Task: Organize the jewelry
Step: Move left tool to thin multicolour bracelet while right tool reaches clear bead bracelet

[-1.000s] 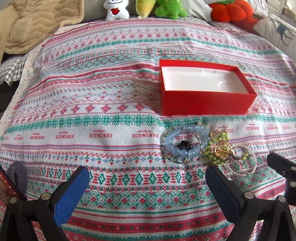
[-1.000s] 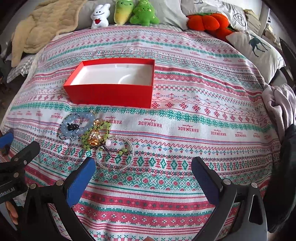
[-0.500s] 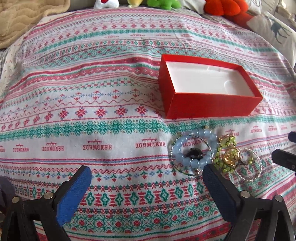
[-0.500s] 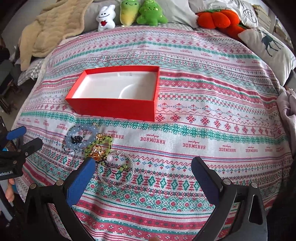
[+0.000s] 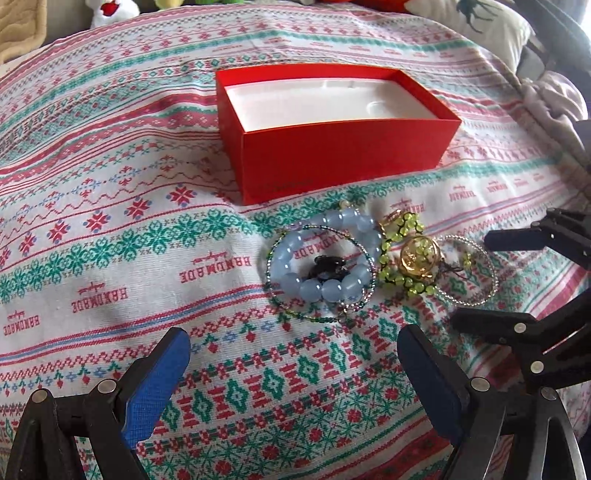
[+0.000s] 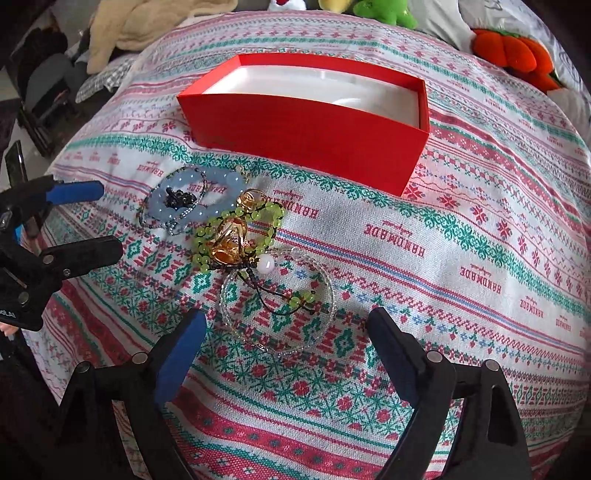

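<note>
**Both grippers open over the jewelry pile on the bed**

A patterned bedspread in red, green and white covers the bed. On it stands an open red box with a white lining and nothing inside, set toward the far edge of the bed, where plush toys line up.

Just in front of the box, on the side nearer the cameras, the jewelry lies in a tight cluster, apart from the box wall. A pale blue bead bracelet rings a small dark piece, possibly a charm; the view is too coarse to say. Beside it, touching or overlapping, lies a green bead bracelet with a gold ornament on top, and a thin clear bead loop with a white bead at its rim.

The left gripper hangs above the cloth near the blue bracelet, its blue-padded fingers wide with only cloth between them. The right gripper sits over the near arc of the clear loop; its jaws have just been closing a little yet stand wide, and the fingers press on nothing.
</note>
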Demonstrator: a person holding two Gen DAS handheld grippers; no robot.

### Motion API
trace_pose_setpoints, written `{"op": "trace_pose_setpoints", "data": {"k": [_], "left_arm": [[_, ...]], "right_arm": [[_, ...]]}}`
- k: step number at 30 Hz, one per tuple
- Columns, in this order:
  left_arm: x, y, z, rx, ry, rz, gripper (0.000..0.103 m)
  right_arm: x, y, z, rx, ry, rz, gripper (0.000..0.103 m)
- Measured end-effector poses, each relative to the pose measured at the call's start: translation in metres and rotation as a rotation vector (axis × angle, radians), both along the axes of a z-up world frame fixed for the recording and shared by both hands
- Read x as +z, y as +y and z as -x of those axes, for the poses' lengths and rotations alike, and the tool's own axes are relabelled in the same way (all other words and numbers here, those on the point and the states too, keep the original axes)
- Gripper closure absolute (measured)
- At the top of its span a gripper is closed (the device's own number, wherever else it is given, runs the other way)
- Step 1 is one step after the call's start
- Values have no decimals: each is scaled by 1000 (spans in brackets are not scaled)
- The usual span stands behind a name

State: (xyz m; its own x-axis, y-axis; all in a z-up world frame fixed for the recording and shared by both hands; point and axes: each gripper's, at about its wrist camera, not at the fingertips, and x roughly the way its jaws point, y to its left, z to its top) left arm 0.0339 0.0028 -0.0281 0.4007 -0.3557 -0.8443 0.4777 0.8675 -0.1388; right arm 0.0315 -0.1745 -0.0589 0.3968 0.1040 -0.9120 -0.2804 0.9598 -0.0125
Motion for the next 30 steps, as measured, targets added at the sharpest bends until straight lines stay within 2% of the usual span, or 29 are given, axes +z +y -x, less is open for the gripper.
{"op": "trace_pose_setpoints", "data": {"k": [3,13,22,30], "left_arm": [[-2,-5,-3,-18,4,-3,10],[-7,-15,-18,-33,27,35,16],[-11,-25,-26,-42,14,25,19],[-14,-45,-38,-63,-14,2,30]], "right_arm": [[-1,2,-2,4,-9,19,20],[3,12,-3,48,-18,29,52],[12,-3,6,35,-21,4,55],[19,-19,13,2,-25,-11,55]]}}
